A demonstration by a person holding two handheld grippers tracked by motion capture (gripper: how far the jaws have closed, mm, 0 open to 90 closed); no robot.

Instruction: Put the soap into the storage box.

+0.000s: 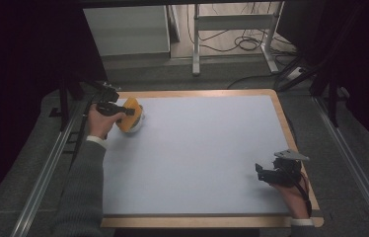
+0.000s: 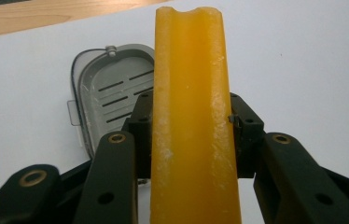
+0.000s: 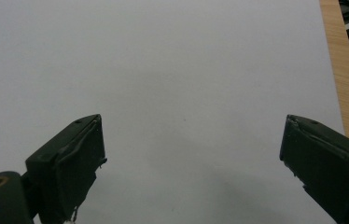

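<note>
Left gripper pinching a bar of orange soap over a soap dish

The left gripper (image 2: 191, 121) is squeezing a bar of orange soap (image 2: 191, 116) between its two black jaws, with the bar sticking out past the tips. It is hanging just above a small grey soap dish (image 2: 109, 88) with slots in its floor, which is sitting near the far left corner of the pale blue mat (image 1: 197, 153). The right gripper (image 3: 191, 154) is resting low over the mat near the right front corner, well apart from the soap, and its jaws are standing wide apart with nothing between them. The wooden table edge (image 1: 291, 133) is showing around the mat.
</note>
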